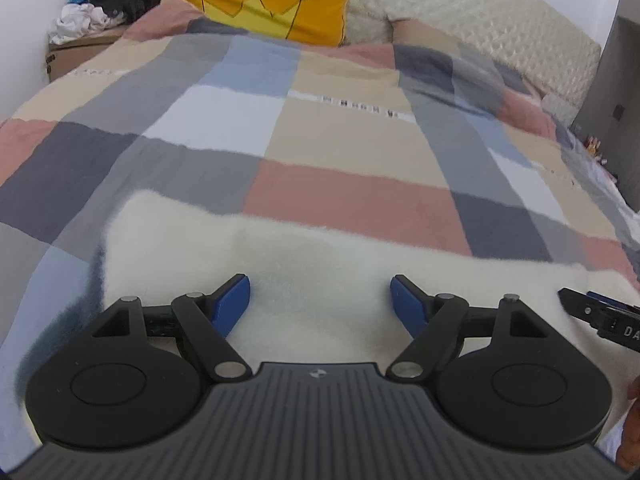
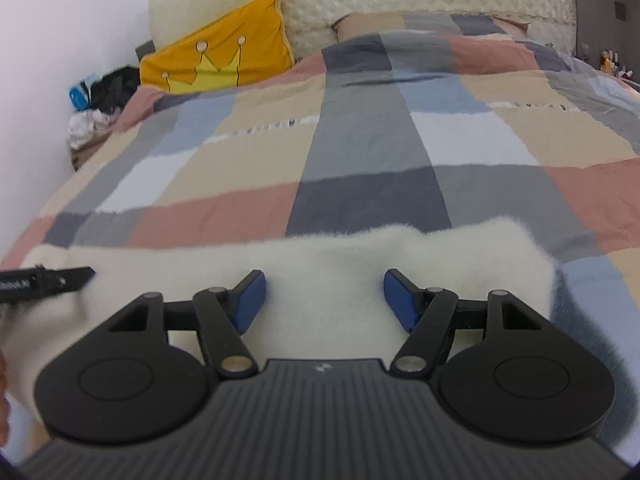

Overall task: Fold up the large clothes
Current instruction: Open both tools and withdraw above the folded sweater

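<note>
A fluffy white garment (image 1: 320, 264) lies across the near end of a bed, on a checked quilt (image 1: 320, 140) of grey, blue, beige and pink squares. In the left wrist view the left claw (image 1: 320, 300) hangs over the garment with its blue pads (image 1: 232, 304) spread wide; only fleece shows in the gap, and neither pad visibly presses on it, so the claw is open. The garment's far edge runs from 9 o'clock to 3 o'clock just beyond the fingertips, and its left end stops at about 9 o'clock, where the quilt shows again. At 3 o'clock in this view the black tip of the right claw reaches in over the fleece. In the right wrist view the right claw (image 2: 324, 296) is likewise open above the garment, its pads apart with nothing pinched between them. Here the garment's right end lies at about 3 o'clock, rounded and thick, with quilt beyond it. At 9 o'clock the left claw's black finger pokes into the picture over the fleece. Both claws point toward the head of the bed, side by side and near each other. At 12 o'clock in the left wrist view an orange pillow (image 1: 260, 0) with a yellow crown leans against a cream quilted headboard (image 1: 480, 12). At about 10 o'clock, beside the bed, a pile of dark and white clothes (image 1: 108, 4) sits on a brown box (image 1: 68, 56).
</note>
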`<act>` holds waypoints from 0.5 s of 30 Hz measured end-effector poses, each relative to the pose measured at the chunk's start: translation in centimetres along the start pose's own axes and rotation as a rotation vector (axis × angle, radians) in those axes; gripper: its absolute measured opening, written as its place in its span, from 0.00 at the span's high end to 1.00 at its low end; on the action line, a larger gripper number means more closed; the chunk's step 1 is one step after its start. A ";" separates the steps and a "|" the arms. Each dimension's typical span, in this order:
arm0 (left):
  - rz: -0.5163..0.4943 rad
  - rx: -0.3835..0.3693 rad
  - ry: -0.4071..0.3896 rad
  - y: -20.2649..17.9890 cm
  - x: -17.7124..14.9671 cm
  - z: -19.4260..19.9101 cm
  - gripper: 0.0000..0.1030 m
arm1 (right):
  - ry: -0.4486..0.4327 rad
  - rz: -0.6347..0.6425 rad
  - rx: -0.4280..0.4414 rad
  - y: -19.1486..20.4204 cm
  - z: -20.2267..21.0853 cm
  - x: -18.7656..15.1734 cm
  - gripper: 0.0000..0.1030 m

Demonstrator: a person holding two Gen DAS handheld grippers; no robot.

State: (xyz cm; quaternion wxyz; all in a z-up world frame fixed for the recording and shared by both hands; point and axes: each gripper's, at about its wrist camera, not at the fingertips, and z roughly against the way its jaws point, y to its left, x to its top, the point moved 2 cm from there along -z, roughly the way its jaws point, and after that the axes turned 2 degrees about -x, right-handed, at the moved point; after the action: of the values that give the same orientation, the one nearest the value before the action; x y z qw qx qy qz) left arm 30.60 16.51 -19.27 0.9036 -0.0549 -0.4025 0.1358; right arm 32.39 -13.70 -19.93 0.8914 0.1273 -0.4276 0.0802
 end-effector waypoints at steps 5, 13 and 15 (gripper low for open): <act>-0.014 0.004 0.025 0.2 -0.3 -1.2 0.21 | 0.008 0.006 0.002 -0.1 -1.0 -0.3 0.34; -0.002 0.000 -0.017 0.1 -0.6 0.1 0.21 | -0.003 -0.028 -0.010 0.1 -0.2 0.2 0.33; -0.002 -0.005 -0.033 0.2 -0.6 1.1 0.20 | -0.014 -0.041 -0.003 0.1 0.6 0.6 0.33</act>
State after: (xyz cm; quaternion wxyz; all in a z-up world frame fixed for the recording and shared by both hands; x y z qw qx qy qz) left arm 29.35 16.52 -18.99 0.8969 -0.0548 -0.4176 0.1349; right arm 32.25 -13.78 -19.07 0.8899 0.1353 -0.4314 0.0604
